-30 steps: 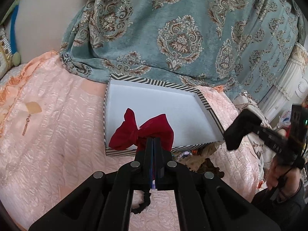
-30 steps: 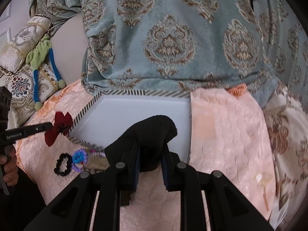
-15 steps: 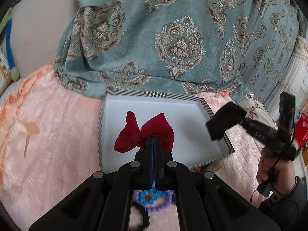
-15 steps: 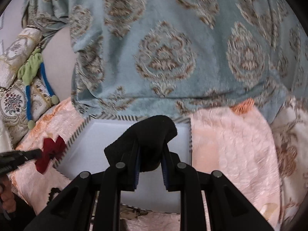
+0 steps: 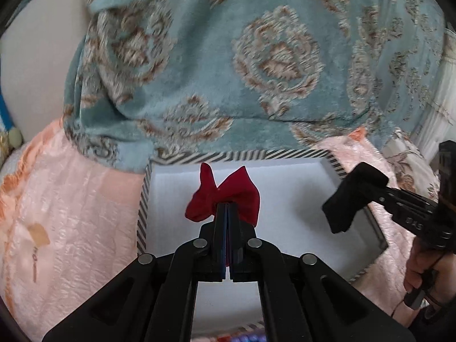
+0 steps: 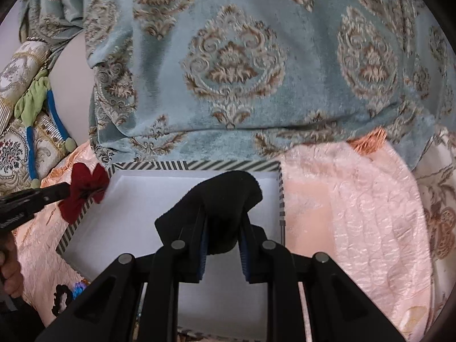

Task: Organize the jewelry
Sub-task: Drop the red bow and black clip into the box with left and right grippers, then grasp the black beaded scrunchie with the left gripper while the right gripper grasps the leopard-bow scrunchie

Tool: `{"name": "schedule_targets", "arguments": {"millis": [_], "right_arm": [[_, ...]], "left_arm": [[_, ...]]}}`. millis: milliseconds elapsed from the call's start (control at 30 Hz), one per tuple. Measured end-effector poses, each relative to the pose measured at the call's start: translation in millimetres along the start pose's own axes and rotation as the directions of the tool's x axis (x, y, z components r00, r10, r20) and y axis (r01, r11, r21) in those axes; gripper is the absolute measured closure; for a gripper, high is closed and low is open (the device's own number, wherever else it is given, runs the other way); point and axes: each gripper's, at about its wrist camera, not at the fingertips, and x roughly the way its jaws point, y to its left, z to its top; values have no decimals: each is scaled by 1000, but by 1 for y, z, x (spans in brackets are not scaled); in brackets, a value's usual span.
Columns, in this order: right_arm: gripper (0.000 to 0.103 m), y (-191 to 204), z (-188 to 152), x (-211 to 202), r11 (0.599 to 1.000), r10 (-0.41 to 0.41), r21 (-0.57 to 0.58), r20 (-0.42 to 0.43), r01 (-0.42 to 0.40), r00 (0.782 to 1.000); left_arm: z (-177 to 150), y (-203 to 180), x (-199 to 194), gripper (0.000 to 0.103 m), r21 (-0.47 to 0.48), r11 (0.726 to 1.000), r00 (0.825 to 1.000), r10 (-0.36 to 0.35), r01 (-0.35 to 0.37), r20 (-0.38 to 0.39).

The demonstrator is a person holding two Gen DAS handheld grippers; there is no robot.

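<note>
The left gripper (image 5: 227,208) is clamped tight on a red bow (image 5: 225,196), its 2 fingers pressed together with only a sliver of red cloth between them. The bow fans out just ahead of the tips, over the white floor of the box (image 5: 285,199), nearer the box's far wall than its near one. The box has a black-and-white striped rim and lies on a peach bedspread (image 5: 71,199); beyond its far wall hangs a teal patterned cloth (image 5: 228,85)

To the right of the left gripper, the right gripper (image 5: 353,202) reaches in over the box's right side, carrying a black pouch (image 5: 346,213). A hand (image 5: 421,273) holds it from below at the frame's right edge

In the right wrist view the right gripper (image 6: 223,228) is closed on the black pouch (image 6: 225,196), which bulges up and forward out of the narrow gap between the 2 fingers. The pouch hangs over the box (image 6: 136,213), toward its right wall. To the left of this gripper, the left gripper (image 6: 67,190) holds the red bow (image 6: 85,191) over the box's left rim. Below and left of the box, near the right gripper's base, a black beaded bracelet (image 6: 61,299) lies on the bedspread (image 6: 356,213), with a blue beaded piece (image 6: 78,287) just beside it
</note>
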Motion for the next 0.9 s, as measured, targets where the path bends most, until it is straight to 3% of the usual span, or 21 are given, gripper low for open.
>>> {"name": "schedule_targets", "arguments": {"millis": [367, 500, 700, 900], "right_arm": [[79, -7, -9, 46, 998, -46, 30, -123, 50, 991], [69, -9, -8, 42, 997, -61, 36, -111, 65, 992], [68, -14, -3, 23, 997, -40, 64, -57, 43, 998], [68, -8, -6, 1, 998, -58, 39, -5, 58, 998]], "left_arm": [[-18, 25, 43, 103, -49, 996, 990, 61, -68, -128], [-23, 25, 47, 103, -47, 996, 986, 70, -78, -148], [-29, 30, 45, 103, -69, 995, 984, 66, -78, -164], [-29, 41, 10, 99, -113, 993, 994, 35, -46, -102]]}}
